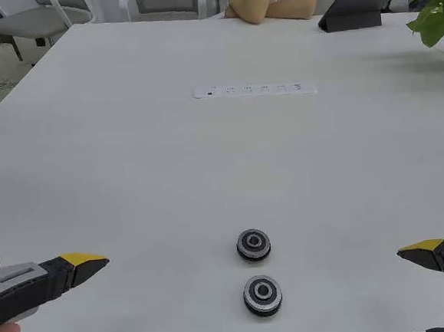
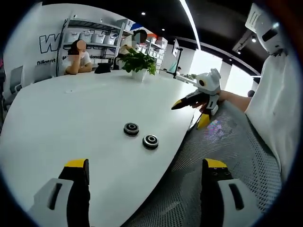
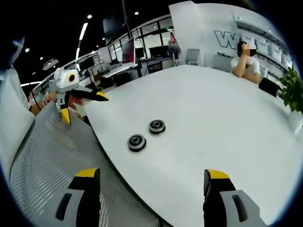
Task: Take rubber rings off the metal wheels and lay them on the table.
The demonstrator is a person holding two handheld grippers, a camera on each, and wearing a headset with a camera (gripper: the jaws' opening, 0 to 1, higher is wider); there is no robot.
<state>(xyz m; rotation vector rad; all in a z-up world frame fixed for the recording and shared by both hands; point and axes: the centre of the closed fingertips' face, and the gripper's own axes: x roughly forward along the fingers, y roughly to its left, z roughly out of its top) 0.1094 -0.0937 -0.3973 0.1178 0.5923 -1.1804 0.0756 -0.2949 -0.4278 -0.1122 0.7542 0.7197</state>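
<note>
The left gripper (image 2: 145, 163) holds its black, yellow-tipped jaws wide apart with nothing between them. The right gripper (image 3: 152, 172) stands the same way, spread and empty. In the head view they sit at the lower left and lower right of the frame, well apart from the wheels.

Between them, low in the centre of that frame, two small round metal wheels lie flat on the surface (image 1: 131, 181), close together but not touching. The near wheel (image 1: 263, 295) sits just below the far wheel (image 1: 253, 244). Each shows a shiny silver face with a dark hub. A black rubber ring (image 1: 249, 304), dull against the metal, wraps the outer edge of each wheel, and both rings are on.

The surface is a smooth, matte white top. Farther up the frame a flat white power strip (image 1: 254, 90) lies on it, and a leafy green plant (image 1: 434, 11) stands at the upper right. In the left gripper view a grey mesh seat (image 2: 227, 142) lies beside the surface's edge.
</note>
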